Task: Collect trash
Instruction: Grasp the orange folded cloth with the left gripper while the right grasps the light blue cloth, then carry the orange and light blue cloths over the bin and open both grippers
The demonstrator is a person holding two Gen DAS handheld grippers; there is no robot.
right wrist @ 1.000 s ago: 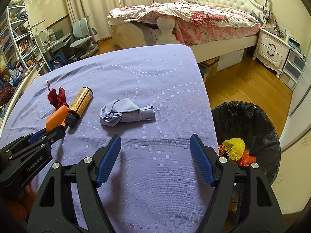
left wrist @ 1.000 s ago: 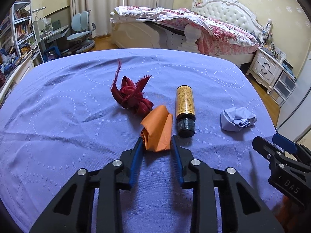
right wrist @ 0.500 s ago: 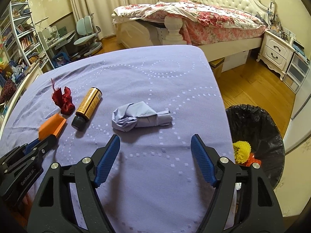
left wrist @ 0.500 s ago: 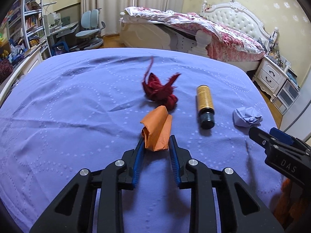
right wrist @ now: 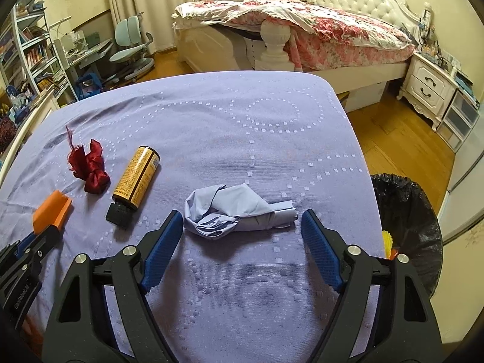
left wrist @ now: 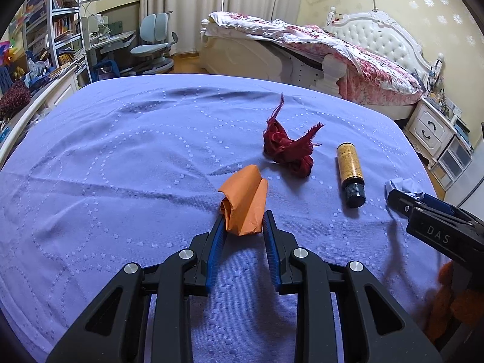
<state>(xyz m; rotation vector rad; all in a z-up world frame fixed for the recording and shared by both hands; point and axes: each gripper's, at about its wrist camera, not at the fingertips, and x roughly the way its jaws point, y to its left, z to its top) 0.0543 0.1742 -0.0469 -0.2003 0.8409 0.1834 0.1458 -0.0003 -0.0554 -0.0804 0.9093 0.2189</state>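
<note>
My left gripper (left wrist: 243, 222) is shut on a folded orange paper (left wrist: 244, 204), held just above the purple tablecloth (left wrist: 121, 166). Beyond it lie a dark red ribbon wad (left wrist: 287, 148) and a yellow bottle with a black cap (left wrist: 351, 172). My right gripper (right wrist: 242, 227) is open, its jaws on either side of a crumpled pale blue cloth wad (right wrist: 233, 211) that lies on the cloth. The right wrist view also shows the orange paper (right wrist: 53, 210), ribbon (right wrist: 89, 168) and bottle (right wrist: 134, 180).
A black-lined trash bin (right wrist: 408, 227) stands on the floor by the table's right edge, with yellow and orange trash inside. A bed (right wrist: 302, 30), nightstand (right wrist: 429, 87), desk chair (left wrist: 154, 48) and bookshelves (left wrist: 45, 30) lie beyond the table.
My left gripper has closed on the orange paper and drawn it left, away from the bottle and ribbon. My right gripper has moved forward until its open jaws flank the blue wad.
</note>
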